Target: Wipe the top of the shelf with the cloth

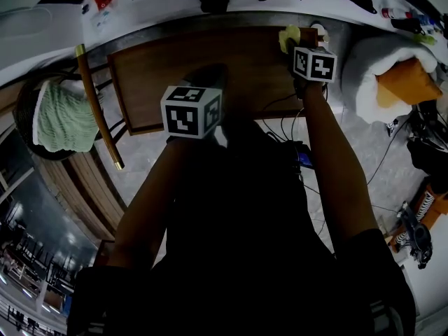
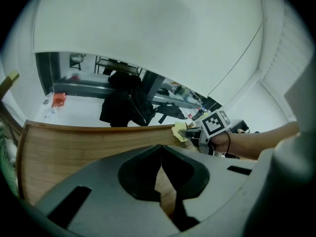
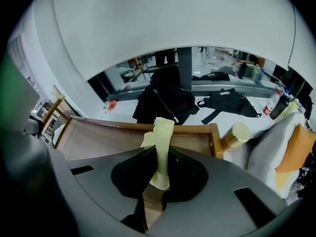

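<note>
Cloth (image 3: 163, 127): pale yellow and thin, at the shelf's far right corner, with a crumpled end sticking out ahead of the jaws.
Shelf (image 1: 161, 68): a brown wooden top with a low raised rim along its edges.
Right claw (image 3: 161, 149): clenched on the cloth, a fold of it pinched upright between the two jaws.
Left claw (image 2: 161, 149): clenched on nothing, its jaws meeting tip to tip, over the middle of the shelf towards its near edge.
Handling: the cloth looks soft, light and limp. It will likely bunch and fold under pressure rather than lie flat.
Where to hold: a doubled fold seated deep between the jaws seems best, with a free tail left ahead to drag across the wood. A shallow pinch may slip out when it rubs the top.
Surface: the shelf top looks stiff and smooth, so the cloth should slide easily. The raised rim may catch it at the edges.
Hidden: in the head view the person's dark body covers the shelf's near edge and whatever lies below it.
Unclear: no view shows whether the cloth actually rests on the wood, or whether the left claw touches the shelf.
Hard to name: a round pale-gold cap (image 3: 239, 132) stands just beside the shelf's right corner.
</note>
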A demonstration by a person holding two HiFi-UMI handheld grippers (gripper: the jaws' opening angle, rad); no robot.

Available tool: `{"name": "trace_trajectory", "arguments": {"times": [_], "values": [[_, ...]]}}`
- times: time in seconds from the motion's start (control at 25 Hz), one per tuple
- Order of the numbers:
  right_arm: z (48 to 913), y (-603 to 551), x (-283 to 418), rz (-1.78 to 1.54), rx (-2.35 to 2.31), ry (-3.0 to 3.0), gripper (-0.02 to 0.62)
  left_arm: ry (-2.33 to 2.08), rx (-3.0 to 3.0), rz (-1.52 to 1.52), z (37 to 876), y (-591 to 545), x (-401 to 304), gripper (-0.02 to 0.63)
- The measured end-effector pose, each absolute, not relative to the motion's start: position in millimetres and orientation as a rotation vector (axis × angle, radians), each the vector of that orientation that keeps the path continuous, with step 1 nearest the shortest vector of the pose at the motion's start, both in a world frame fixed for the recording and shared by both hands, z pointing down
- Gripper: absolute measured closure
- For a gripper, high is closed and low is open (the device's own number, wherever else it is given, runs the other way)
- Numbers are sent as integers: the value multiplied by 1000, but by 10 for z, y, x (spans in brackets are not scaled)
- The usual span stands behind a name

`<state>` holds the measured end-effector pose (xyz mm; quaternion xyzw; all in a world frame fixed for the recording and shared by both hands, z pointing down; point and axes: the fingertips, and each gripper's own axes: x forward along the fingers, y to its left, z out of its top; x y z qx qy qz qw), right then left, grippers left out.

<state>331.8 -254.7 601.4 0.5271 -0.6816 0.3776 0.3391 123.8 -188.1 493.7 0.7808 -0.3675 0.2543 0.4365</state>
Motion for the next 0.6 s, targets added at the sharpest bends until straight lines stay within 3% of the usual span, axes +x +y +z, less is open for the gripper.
{"name": "trace_trajectory", "arguments": {"times": [0.6], "values": [[5911, -2402, 3995, 923, 1714, -1405, 548, -968, 1936, 604, 4744, -1676, 633, 595]]}}
